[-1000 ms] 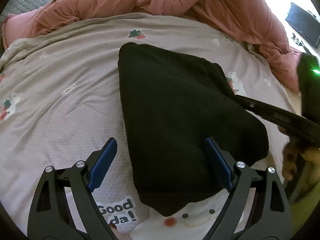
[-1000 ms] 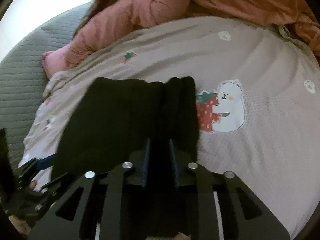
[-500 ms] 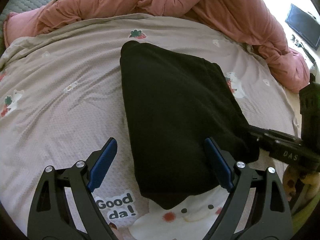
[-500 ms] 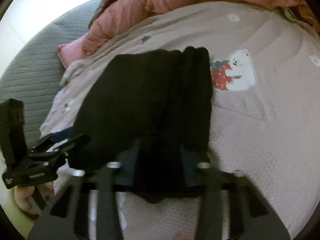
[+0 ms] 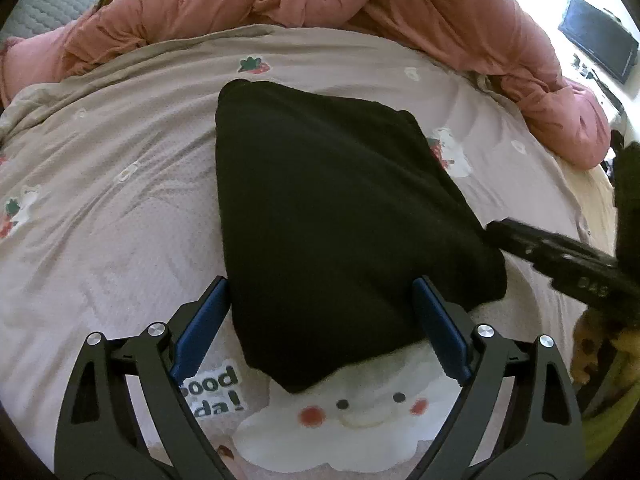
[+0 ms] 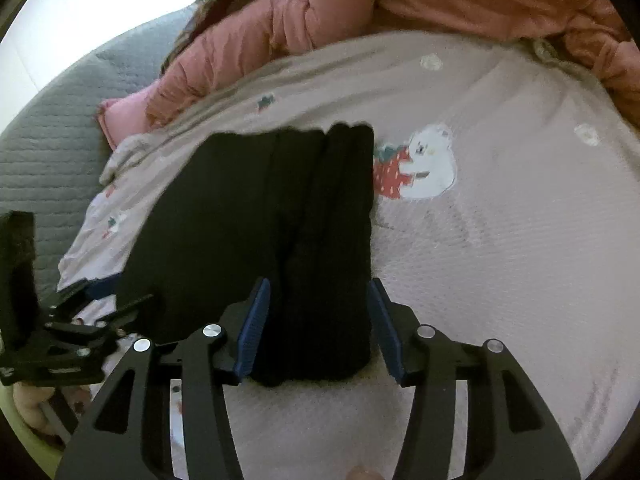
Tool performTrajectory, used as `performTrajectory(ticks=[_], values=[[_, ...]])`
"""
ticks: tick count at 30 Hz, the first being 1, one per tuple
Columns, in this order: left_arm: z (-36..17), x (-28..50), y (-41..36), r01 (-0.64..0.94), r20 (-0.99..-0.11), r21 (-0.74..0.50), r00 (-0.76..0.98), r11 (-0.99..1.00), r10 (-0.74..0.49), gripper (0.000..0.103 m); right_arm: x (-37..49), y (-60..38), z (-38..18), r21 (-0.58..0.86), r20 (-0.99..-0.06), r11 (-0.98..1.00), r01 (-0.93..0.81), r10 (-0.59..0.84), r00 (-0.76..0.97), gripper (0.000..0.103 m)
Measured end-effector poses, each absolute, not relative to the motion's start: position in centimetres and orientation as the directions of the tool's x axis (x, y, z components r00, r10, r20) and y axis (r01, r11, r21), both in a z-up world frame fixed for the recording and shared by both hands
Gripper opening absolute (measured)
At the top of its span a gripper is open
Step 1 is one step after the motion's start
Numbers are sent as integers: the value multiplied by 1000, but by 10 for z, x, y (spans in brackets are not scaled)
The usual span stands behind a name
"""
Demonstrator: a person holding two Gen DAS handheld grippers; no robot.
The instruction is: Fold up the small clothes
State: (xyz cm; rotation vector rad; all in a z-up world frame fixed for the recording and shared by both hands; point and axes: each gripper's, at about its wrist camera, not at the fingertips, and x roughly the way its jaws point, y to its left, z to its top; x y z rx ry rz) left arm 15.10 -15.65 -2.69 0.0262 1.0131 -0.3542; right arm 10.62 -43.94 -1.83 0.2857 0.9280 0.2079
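- Black folded garment (image 5: 340, 216) lies on the printed blanket (image 5: 100, 200), centre frame.
- Left gripper (image 5: 320, 320): jaws wide apart, straddling the garment's near corner.
- Right gripper (image 6: 318, 320): jaws just opened, pads flanking the garment's near edge, not pressing.

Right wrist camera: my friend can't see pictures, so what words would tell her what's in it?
A folded black cloth garment lies on a pale bedsheet printed with bears and strawberries. The right gripper has just opened its blue-padded jaws, which stand either side of the garment's near end. A pink puffy quilt is bunched behind.
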Motion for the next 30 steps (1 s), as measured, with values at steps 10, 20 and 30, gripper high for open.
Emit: performTrajectory(ticks=[10,20,30], values=[[-11,118,-146,301,-800,-135,530,944,-283,91,42,-432,26,157,-666,986,-48,142,732,93],[10,80,-122,267,-764,-131,586,955,-268,93,6,-410,40,104,-620,993,-59,111,777,98],[9,51,-103,229,-766,-140,591,963,-252,93,-17,-389,32,85,-627,995,-45,89,774,98]])
